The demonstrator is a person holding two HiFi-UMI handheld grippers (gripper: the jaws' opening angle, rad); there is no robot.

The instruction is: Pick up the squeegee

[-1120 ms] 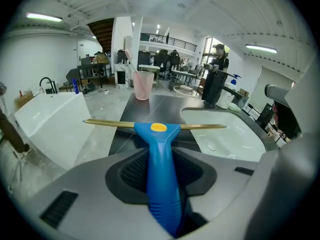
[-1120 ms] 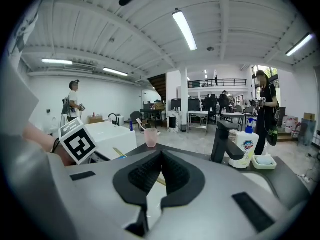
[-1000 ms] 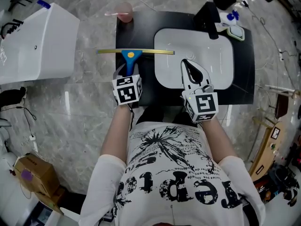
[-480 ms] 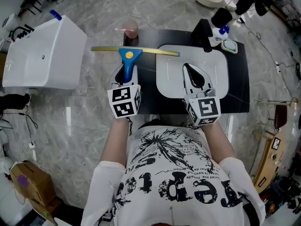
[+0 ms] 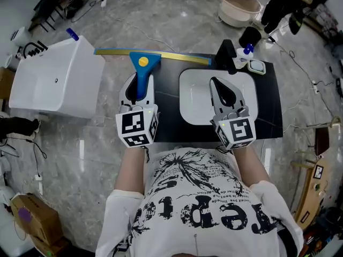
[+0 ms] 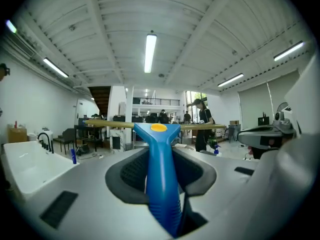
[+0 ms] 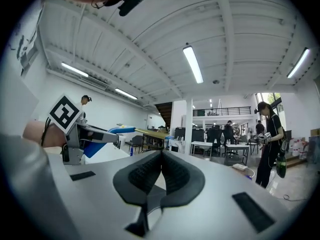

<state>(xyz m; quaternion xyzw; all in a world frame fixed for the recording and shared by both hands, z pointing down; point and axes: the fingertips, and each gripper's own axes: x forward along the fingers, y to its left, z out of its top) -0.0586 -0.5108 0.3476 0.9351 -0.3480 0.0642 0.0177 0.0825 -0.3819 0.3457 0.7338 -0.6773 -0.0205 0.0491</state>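
Note:
The squeegee [image 5: 143, 64] has a blue handle and a long yellow-edged blade running left to right. My left gripper [image 5: 139, 85] is shut on that handle and holds it up off the black counter [image 5: 270, 114]. In the left gripper view the blue handle [image 6: 161, 174] runs straight out between the dark pads [image 6: 131, 173], with the blade [image 6: 107, 124] level across the far end. My right gripper [image 5: 217, 82] hangs beside it over the white sink [image 5: 193, 103], jaws shut with nothing in them. In the right gripper view its pads [image 7: 145, 174] meet, and the left gripper with the squeegee [image 7: 111, 131] shows at the left.
A white tub [image 5: 53, 84] stands on the floor at the left, with a blue-capped bottle [image 5: 72, 35] behind it. A black faucet [image 5: 226, 55] rises at the sink's back. A beige basin [image 5: 238, 5] lies far back, and a cardboard box [image 5: 32, 218] is at the lower left.
Both grippers have risen and now point more level. The squeegee has come up off the black counter in the left gripper. The right gripper stayed shut and empty.

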